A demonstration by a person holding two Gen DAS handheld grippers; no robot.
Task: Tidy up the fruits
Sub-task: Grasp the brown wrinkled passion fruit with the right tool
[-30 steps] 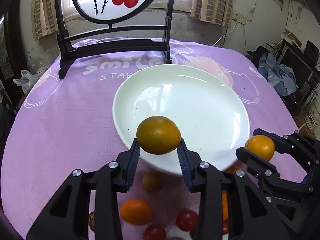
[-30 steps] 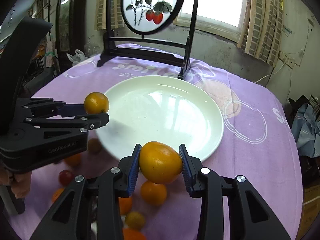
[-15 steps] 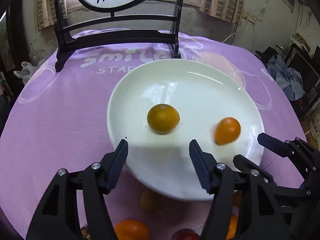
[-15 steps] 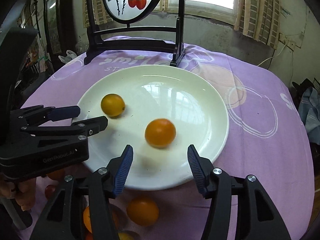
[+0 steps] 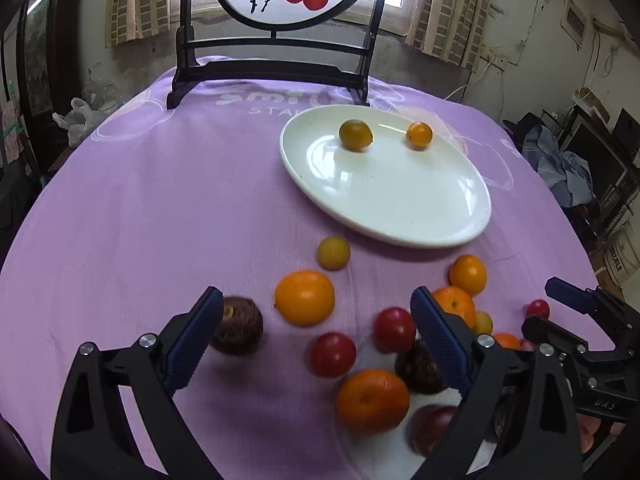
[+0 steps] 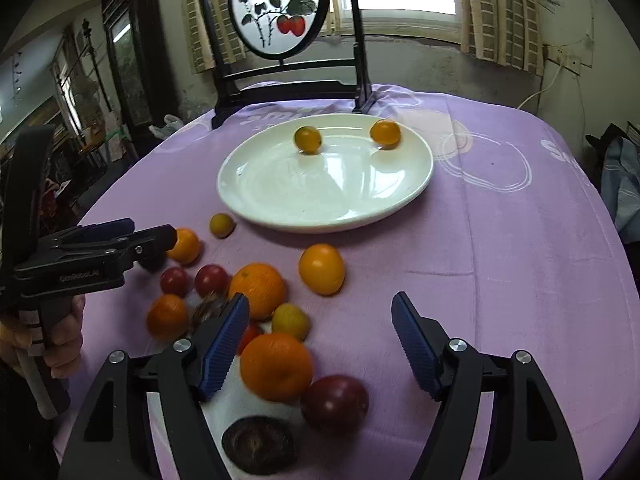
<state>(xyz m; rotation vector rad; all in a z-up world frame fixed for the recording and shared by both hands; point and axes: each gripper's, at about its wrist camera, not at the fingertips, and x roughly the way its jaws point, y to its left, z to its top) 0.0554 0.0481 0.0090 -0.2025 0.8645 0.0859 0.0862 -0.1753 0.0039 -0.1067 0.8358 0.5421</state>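
Observation:
A white plate (image 5: 400, 216) (image 6: 280, 208) lies on the purple cloth with two small oranges at its far side: a darker one (image 5: 355, 135) (image 6: 307, 139) and a brighter one (image 5: 419, 135) (image 6: 385, 133). A pile of loose fruit lies on the near side of the plate: oranges (image 5: 305, 298) (image 6: 321, 268), red tomatoes (image 5: 333, 354) (image 6: 211, 280), dark brown fruits (image 5: 238, 330) (image 6: 258, 444). My left gripper (image 5: 316, 340) is open and empty above the pile. My right gripper (image 6: 320, 350) is open and empty over the pile's right side; it also shows in the left wrist view (image 5: 568, 304).
A black wooden stand with a round painted screen (image 5: 276, 12) (image 6: 280, 20) rises at the table's far edge. The table is round and drops off at the sides. A small yellow-green fruit (image 5: 333, 253) (image 6: 222, 225) lies just before the plate.
Both grippers let go of their oranges onto the plate, then pulled back and up toward me. The oranges rolled to the plate's far side. The pile of fruit is in view now.

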